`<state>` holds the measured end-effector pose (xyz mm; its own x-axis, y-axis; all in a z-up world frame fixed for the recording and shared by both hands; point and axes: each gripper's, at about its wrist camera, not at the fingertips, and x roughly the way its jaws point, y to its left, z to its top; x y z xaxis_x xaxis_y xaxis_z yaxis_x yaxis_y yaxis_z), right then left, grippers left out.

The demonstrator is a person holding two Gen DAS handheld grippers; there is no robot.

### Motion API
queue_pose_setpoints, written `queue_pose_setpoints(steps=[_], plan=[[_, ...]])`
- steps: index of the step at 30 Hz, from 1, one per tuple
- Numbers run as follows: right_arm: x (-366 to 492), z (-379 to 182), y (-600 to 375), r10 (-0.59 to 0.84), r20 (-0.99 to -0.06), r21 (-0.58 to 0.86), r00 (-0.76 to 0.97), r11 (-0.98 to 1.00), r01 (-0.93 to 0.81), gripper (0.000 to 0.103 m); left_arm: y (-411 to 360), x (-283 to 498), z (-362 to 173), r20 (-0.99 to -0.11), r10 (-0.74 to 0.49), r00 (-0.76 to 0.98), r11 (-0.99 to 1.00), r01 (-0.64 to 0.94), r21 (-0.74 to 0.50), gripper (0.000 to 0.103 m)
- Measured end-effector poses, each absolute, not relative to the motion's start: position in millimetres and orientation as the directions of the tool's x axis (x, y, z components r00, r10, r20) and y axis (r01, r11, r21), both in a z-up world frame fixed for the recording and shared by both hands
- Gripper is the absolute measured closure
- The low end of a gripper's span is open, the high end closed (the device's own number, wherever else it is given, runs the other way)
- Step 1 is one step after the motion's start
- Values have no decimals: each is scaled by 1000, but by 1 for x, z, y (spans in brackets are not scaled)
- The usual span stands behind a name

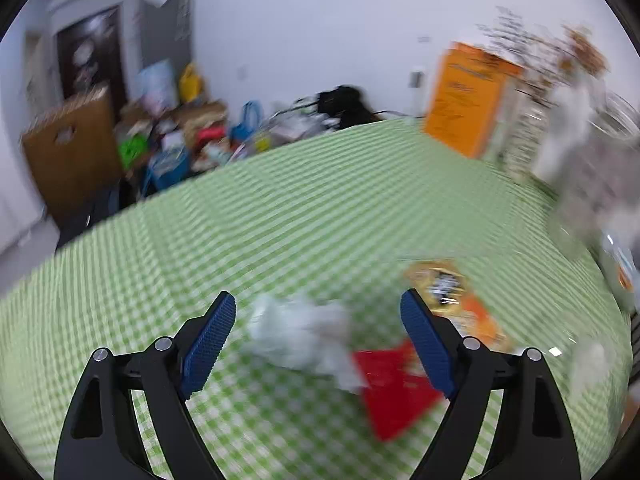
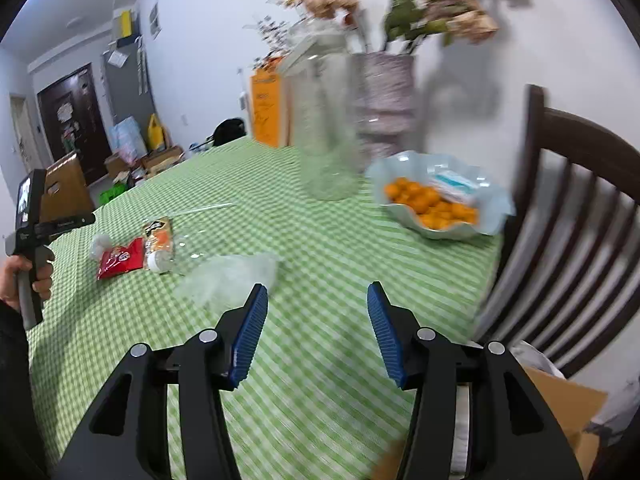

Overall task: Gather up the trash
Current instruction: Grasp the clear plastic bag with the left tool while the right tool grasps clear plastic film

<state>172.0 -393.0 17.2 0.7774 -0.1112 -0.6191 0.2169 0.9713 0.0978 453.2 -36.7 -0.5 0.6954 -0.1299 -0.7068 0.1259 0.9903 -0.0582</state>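
The step in hand looks like the approach to the first pick: the trash lies in a small heap on the green checked tablecloth, well short of the glass jar and the bowl of oranges. The left gripper hangs over it with jaws spread wide and nothing held; the crumpled white tissue lies just ahead between its fingers, the red wrapper touching the tissue toward the right finger, the orange snack packet just beyond. The right gripper, jaws opening and empty, points past a crumpled clear plastic bag to its left. Next, the left should probably sink and close on the tissue.
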Motion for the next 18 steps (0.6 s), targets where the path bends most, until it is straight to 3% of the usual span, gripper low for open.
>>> queue_pose_setpoints(steps=[4,9,13,14,16,18], plan=[[211,7,-374,-54,-641,121,765,978,170,52,-21,474,-29,-745,-198,638,979,93,-181,21],[261,-17,-354,-11,-683,127,731,983,133,47,-32,479,-49,-794,-111,597,994,82,-77,21],[286,-36,-351,-5,-720,117,694,985,129,47,-29,479,-51,-786,-102,609,995,64,-79,21],[290,-41,-350,5,-728,117,685,986,117,48,-27,479,-52,-787,-109,607,994,53,-96,28],[293,-51,-346,34,-755,119,655,989,86,66,-24,479,-54,-784,-101,612,994,24,-110,44],[290,-53,-346,42,-757,121,652,990,77,86,-19,478,-55,-787,-94,610,994,19,-104,72]])
